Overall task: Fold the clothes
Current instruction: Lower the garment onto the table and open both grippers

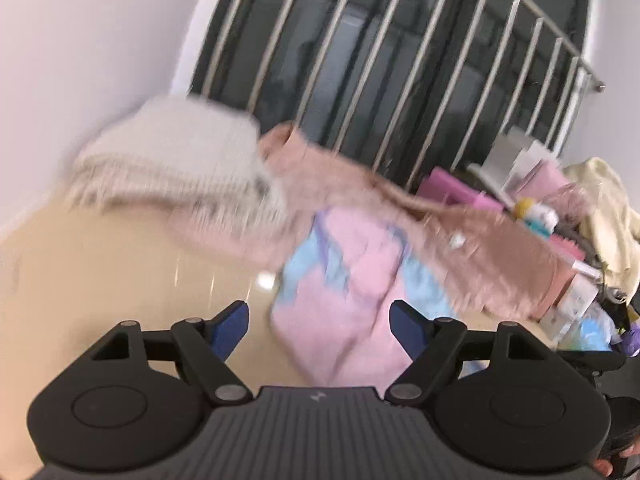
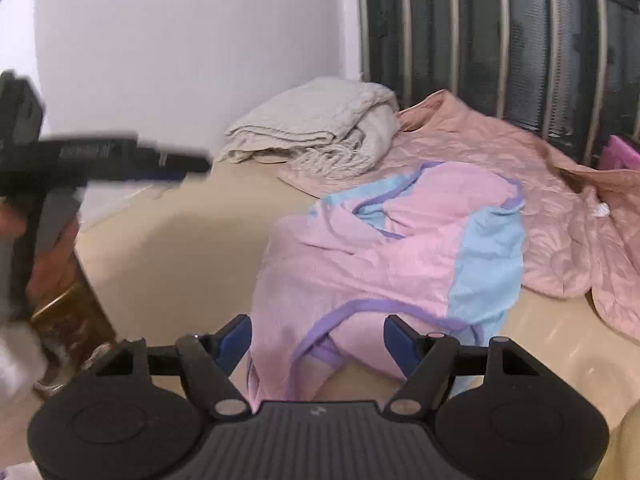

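**Both grippers poised over an unfolded garment**

A crumpled pink garment with light-blue panels and purple trim (image 2: 384, 252) lies spread on the glossy beige surface (image 2: 168, 264), its far edge overlapping a wrinkled salmon-pink quilted blanket (image 2: 560, 216). The right gripper (image 2: 318, 346) hovers at the near hem, jaws apart and empty, probably placed to pinch that edge. The left gripper (image 1: 318, 330) (its view blurred) is likewise spread wide, holding nothing. A folded grey knitted throw (image 2: 320, 124) sits by the wall, apart from the work.
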